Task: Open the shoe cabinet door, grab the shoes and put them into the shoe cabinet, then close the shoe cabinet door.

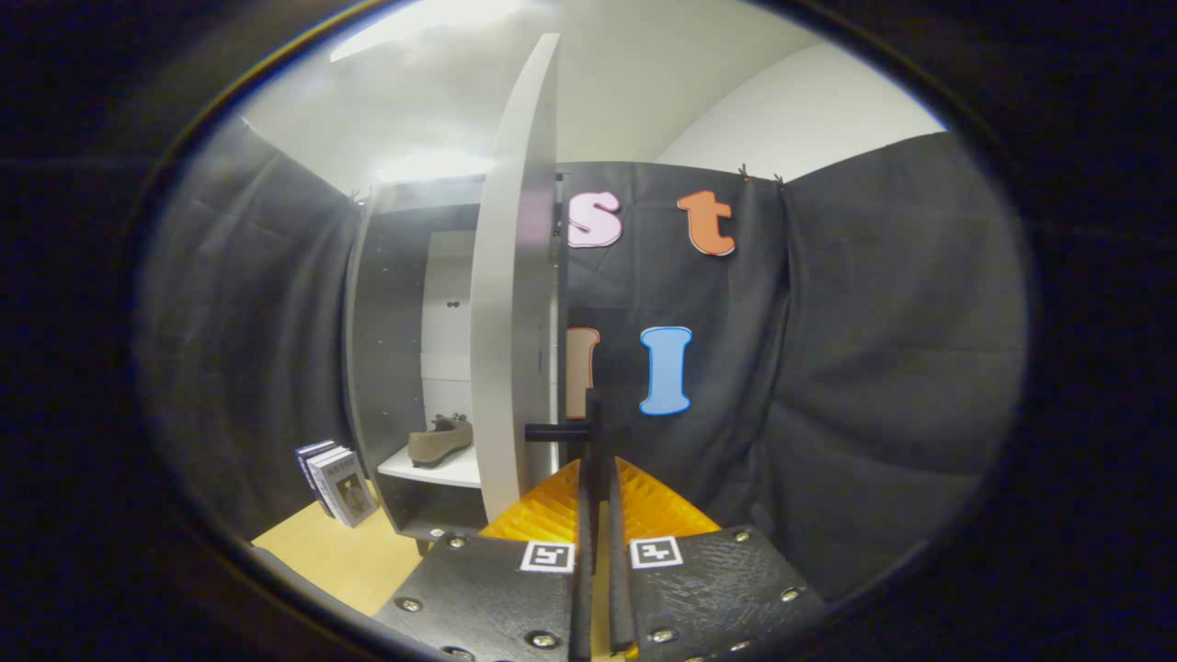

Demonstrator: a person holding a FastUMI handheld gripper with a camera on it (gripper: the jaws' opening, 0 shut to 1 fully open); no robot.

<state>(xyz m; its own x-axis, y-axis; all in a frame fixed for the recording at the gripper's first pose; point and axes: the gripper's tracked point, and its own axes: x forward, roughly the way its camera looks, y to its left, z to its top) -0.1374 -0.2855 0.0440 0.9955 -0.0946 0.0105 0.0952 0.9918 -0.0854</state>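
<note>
The shoe cabinet point(372, 349) stands ahead and to the left, with dark inner walls. Its pale door point(515, 313) is swung open and I see it nearly edge-on. A black handle point(593, 414) sticks out from the door's face on a short post. My gripper point(596, 473) is shut on this handle, and the bar rises between the two fingertips. Inside the cabinet a brown shoe point(441, 441) lies on a white shelf point(432, 469), beyond and to the left of the fingers.
Several books point(336, 483) lean upright on the light wooden floor point(340, 552) just left of the cabinet. Black cloth walls close in the booth on the left and right.
</note>
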